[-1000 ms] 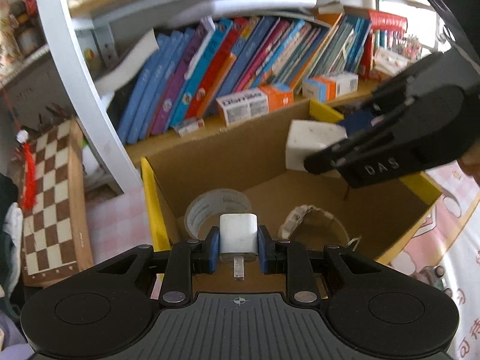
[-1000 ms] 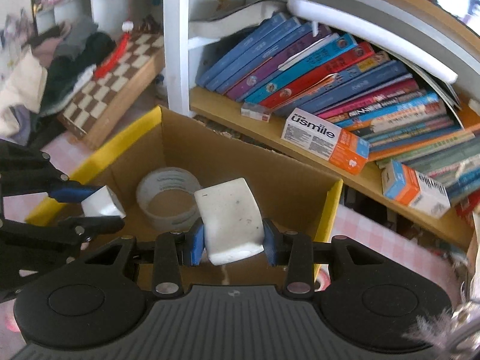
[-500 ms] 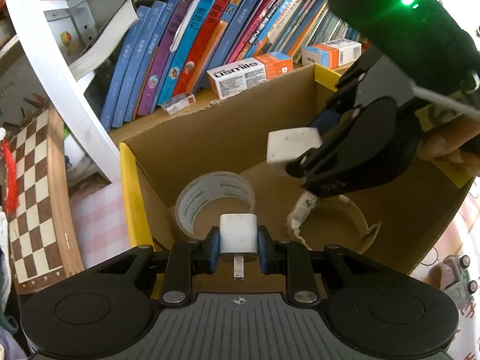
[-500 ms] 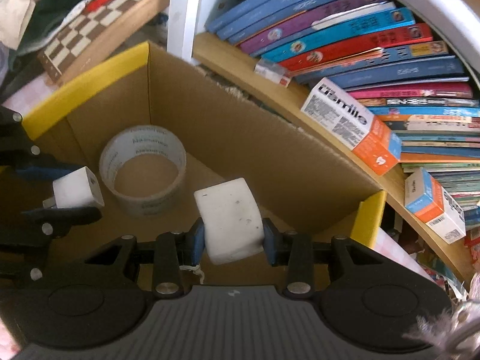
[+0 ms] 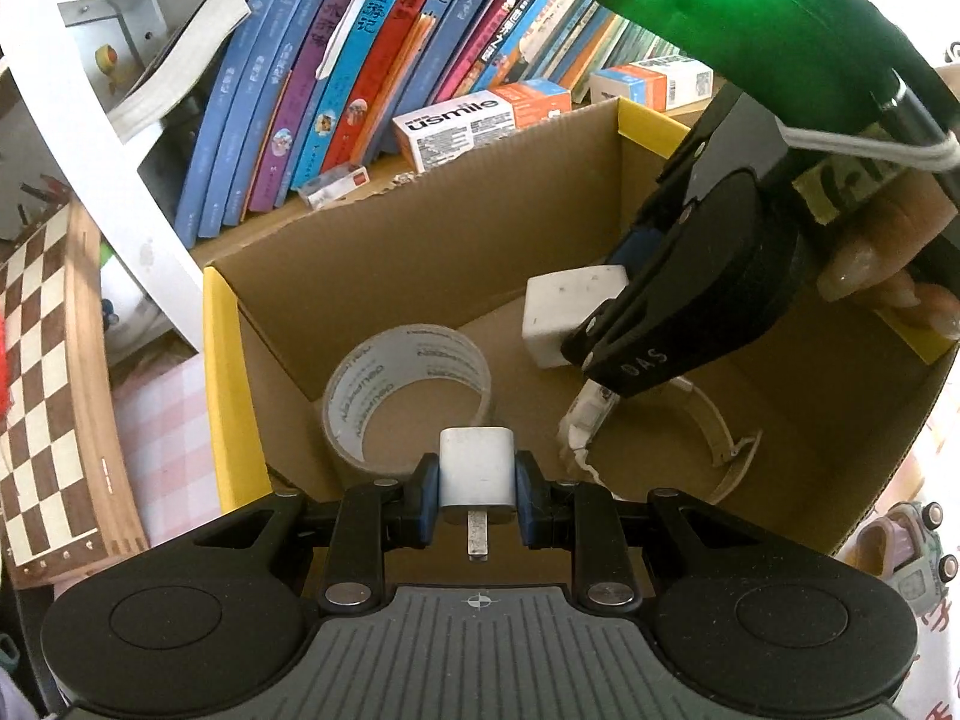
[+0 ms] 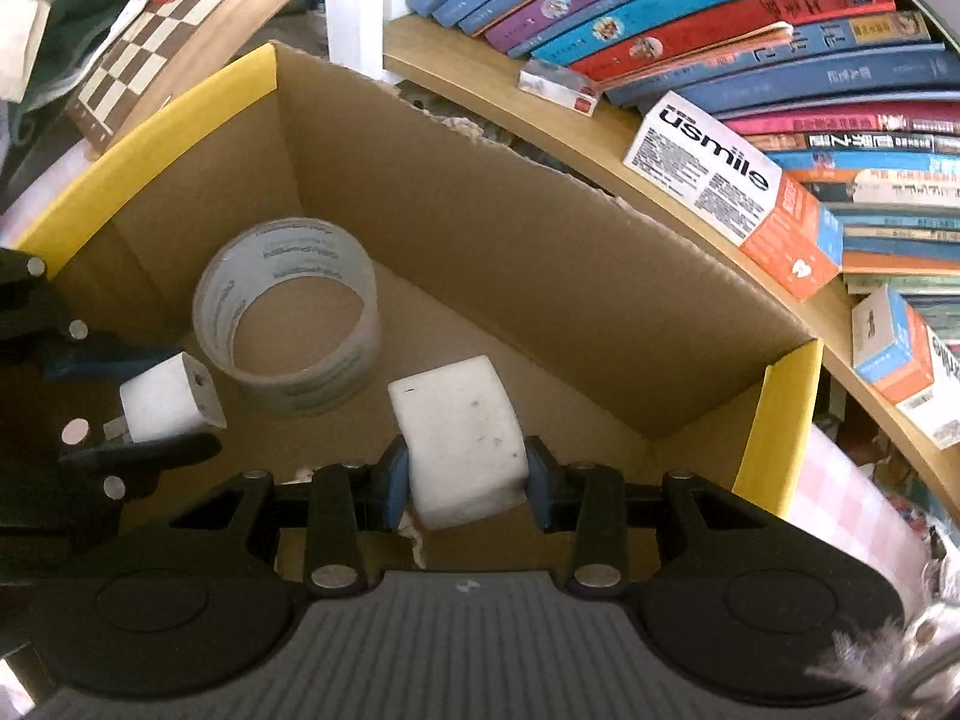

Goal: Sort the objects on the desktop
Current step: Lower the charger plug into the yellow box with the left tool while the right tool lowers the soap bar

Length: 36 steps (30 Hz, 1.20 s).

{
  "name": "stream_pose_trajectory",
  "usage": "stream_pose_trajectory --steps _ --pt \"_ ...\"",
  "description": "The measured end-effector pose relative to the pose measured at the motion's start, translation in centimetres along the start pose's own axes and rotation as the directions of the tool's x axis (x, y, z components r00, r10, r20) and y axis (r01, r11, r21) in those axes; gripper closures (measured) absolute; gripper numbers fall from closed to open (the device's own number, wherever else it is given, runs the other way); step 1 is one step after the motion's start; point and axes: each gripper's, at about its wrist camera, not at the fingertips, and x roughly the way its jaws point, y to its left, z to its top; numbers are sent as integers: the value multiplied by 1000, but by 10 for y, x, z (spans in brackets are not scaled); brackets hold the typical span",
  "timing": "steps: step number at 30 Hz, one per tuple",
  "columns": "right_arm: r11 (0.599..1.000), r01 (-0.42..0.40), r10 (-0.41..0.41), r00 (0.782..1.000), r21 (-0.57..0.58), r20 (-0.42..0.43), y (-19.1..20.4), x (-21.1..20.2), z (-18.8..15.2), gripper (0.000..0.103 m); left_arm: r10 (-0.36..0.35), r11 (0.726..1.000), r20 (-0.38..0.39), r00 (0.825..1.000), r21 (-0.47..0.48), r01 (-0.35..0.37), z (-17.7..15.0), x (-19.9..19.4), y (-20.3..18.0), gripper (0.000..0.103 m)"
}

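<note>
The box (image 6: 540, 252) is matt brown corrugated cardboard with yellow rims. The tape roll (image 6: 288, 324) looks glossy, translucent plastic. The charger (image 5: 477, 474) is smooth white plastic; the chessboard (image 5: 42, 372) is polished wood.

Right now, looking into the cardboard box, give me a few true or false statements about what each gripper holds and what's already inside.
1. The left gripper is shut on a white charger. True.
2. The right gripper is empty. False: it clamps a white eraser block.
3. A tape roll lies in the cardboard box. True.
4. The box holds a book. False: books stand on the shelf behind it.
</note>
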Motion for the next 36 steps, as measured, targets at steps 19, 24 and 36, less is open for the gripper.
stream_pose_trajectory --steps 19,24,36 --pt "1000 -3 3 1000 -1 -9 13 -10 -14 67 -23 999 -11 1000 43 23 -5 -6 -3 79" --pt "1000 -1 1 1000 1 -17 13 -9 -13 67 -24 999 -14 1000 30 24 -6 -7 -4 79" --pt "999 28 -27 999 -30 22 18 -18 -17 52 -12 1000 43 999 7 12 -5 -24 -3 62"
